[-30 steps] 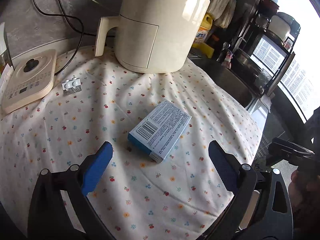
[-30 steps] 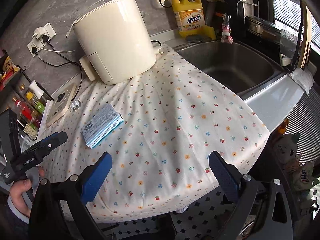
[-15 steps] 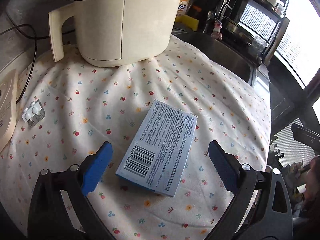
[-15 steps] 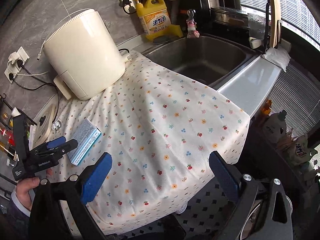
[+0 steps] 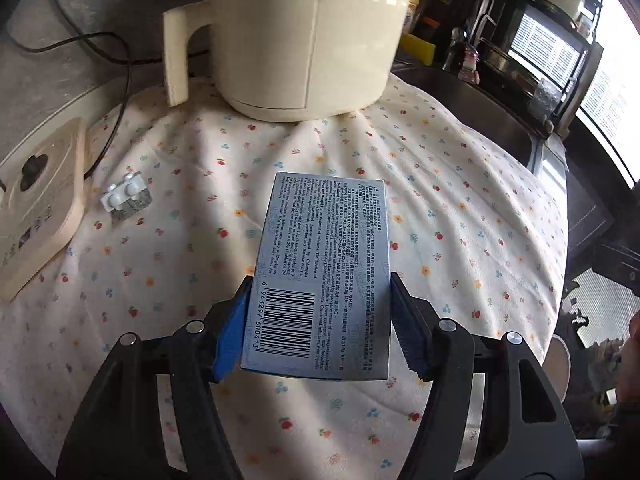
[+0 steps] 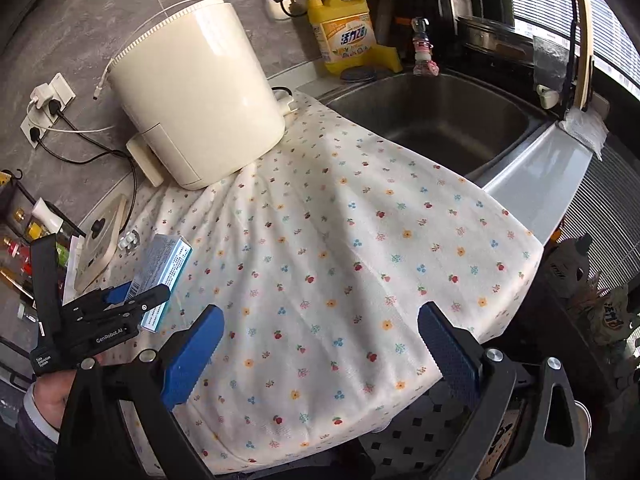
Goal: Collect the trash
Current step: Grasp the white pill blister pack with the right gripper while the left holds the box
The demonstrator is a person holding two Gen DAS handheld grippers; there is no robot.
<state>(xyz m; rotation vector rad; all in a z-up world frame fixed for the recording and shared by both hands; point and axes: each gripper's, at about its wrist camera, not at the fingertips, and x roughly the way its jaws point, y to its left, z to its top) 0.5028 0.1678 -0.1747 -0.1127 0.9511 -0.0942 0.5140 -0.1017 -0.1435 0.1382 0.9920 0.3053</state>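
A blue medicine box (image 5: 324, 272) with a barcode lies on the flowered cloth (image 5: 460, 216). My left gripper (image 5: 320, 332) is shut on the box's near end, one blue pad on each long side. The box also shows in the right wrist view (image 6: 162, 270), with the left gripper (image 6: 132, 300) closed on it. A small blister pack of white pills (image 5: 126, 196) lies on the cloth left of the box. My right gripper (image 6: 320, 356) is open and empty, above the cloth's front edge.
A cream air fryer (image 5: 296, 36) stands at the back of the cloth. A beige control pad (image 5: 38, 204) lies at the left. The steel sink (image 6: 432, 120) is to the right, with a yellow detergent bottle (image 6: 344, 28) behind it. Cables run along the wall.
My left gripper moved forward over the box and closed on its near end. The right gripper stayed open and drifted slightly.
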